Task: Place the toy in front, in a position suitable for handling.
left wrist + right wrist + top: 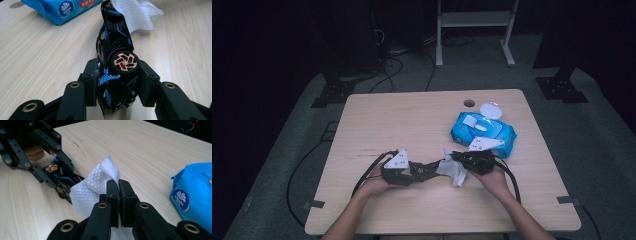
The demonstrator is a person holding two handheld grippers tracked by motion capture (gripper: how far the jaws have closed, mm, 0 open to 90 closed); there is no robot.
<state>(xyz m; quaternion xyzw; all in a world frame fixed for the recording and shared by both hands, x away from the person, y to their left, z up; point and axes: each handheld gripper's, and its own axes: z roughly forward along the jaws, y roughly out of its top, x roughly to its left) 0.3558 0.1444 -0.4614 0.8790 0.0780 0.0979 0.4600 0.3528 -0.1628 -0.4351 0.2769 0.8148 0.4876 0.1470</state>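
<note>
My left gripper (pixel 117 82) clamps the toy car (pixel 116 50) at its rear, wheel between the pads, just above the table (pixel 412 120) | my right gripper (pixel 118 192) pinches the white wipe (pixel 95 185), draped against the car's far end

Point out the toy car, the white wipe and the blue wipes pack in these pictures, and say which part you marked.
toy car (pixel 124 62): left gripper view, on its copper-coloured wheel.
white wipe (pixel 86 192): right gripper view, on its textured front face.
blue wipes pack (pixel 499 133): high view, on its blue top.
</note>
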